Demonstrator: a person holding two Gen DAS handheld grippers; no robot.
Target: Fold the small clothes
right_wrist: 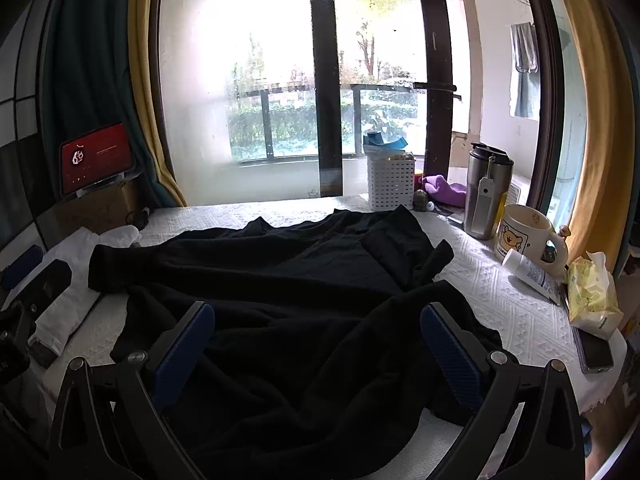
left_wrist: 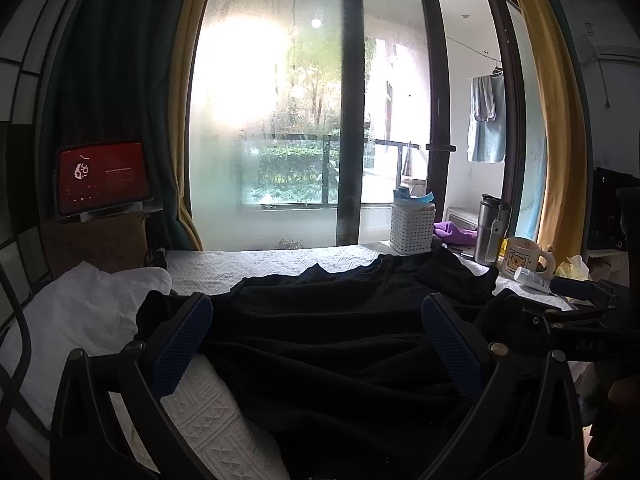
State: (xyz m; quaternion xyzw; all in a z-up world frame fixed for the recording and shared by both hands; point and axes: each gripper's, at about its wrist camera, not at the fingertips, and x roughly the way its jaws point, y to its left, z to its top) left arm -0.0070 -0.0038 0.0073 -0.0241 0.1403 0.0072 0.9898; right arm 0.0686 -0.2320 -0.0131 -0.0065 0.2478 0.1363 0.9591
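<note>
crumpled black fabric garment [right_wrist: 280,304] lies spread over white quilted tabletop cover [right_wrist: 516,312], sleeves bunched, layers overlapping. left hand-held gripper [left_wrist: 316,344] and right hand-held gripper [right_wrist: 316,344] both released, jaws wide, hovering low over cloth, grasping nothing. risk: pinching several layers at once, so fold drags whole heap. risk: swept sleeve knocks cream bear-print ceramic mug [right_wrist: 524,236], steel travel tumbler [right_wrist: 486,192], white plastic tube [right_wrist: 532,276]. white folded cloth [left_wrist: 80,312] crowds left edge.
</note>
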